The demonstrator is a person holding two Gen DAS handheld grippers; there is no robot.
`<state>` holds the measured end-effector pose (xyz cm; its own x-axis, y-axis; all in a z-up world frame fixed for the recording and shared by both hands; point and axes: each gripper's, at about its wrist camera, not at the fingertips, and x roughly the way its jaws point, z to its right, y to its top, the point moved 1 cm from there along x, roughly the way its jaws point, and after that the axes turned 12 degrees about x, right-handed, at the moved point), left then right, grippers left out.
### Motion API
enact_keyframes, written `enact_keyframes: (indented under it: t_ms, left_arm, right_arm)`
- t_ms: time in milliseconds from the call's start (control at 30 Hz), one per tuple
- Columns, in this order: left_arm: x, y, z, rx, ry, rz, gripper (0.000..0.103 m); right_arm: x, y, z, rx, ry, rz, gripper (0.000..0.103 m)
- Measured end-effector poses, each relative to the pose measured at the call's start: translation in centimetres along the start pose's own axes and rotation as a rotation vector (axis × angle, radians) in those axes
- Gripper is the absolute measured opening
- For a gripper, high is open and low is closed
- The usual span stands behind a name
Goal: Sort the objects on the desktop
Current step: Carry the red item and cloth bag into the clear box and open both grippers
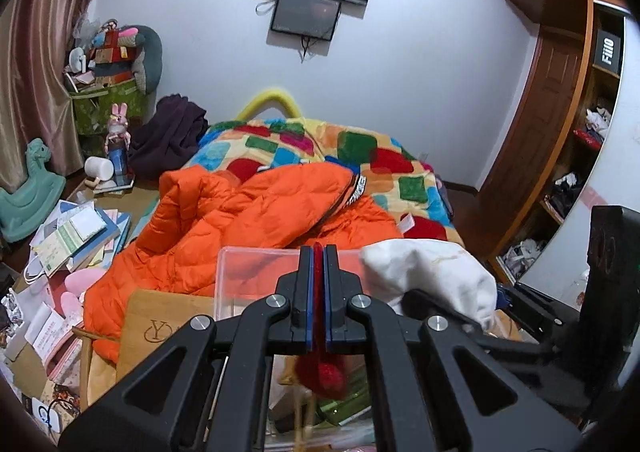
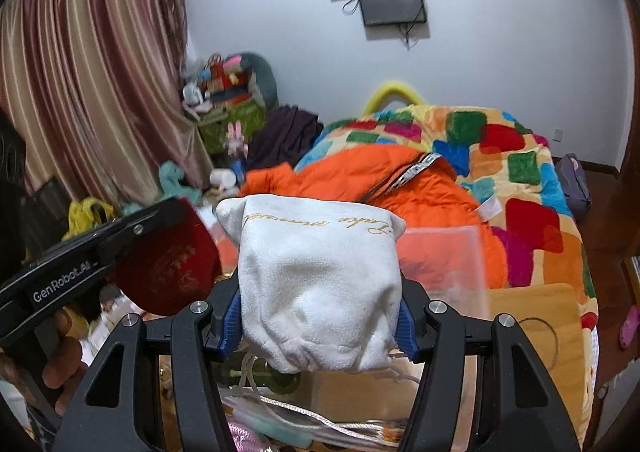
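Observation:
My left gripper [image 1: 319, 252] is shut on a flat dark-red velvet pouch [image 1: 320, 374], which I see edge-on between the blue pads. In the right wrist view the same red pouch [image 2: 172, 264] shows gold lettering and sticks out of the left gripper [image 2: 176, 211] at the left. My right gripper [image 2: 320, 308] is shut on a white drawstring pouch [image 2: 320, 284] with gold script, its blue pads [image 2: 231, 318] pressing both sides. The white pouch [image 1: 432, 272] also shows at the right of the left wrist view. Both pouches hang over a clear plastic box [image 2: 444, 264].
The clear box [image 1: 244, 276] rests by a wooden board [image 1: 160, 324]. Behind lie an orange jacket [image 1: 248, 219] and a patchwork blanket [image 1: 360, 155] on a bed. Books and papers [image 1: 76, 236] pile up at the left. A wardrobe [image 1: 560, 131] stands right. A hand [image 2: 60, 356] grips the left tool.

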<state>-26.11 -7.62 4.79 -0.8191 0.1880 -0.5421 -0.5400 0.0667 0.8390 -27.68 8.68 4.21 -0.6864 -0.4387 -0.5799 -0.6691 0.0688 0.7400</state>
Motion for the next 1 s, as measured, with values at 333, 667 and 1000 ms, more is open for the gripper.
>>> enact_keyframes:
  t_ms: [333,667,1000]
  left_arm:
    - [2.8,-1.1,-0.2,0.020,0.017,-0.080,0.003]
    - [3.4,-1.9,0.4,0.043,0.028,-0.129,0.024]
    - [0.3,-1.2,1.4,0.078,0.073,-0.054,0.062]
  right_arm:
    - [2.8,-1.0,-0.9,-0.061,-0.144,-0.031,0.057]
    - [3.0,-1.2,-0.8,-0.077,-0.189,-0.033,0.060]
    - [-0.3,-1.2,-1.6,-0.120,-0.250,0.079,0.086]
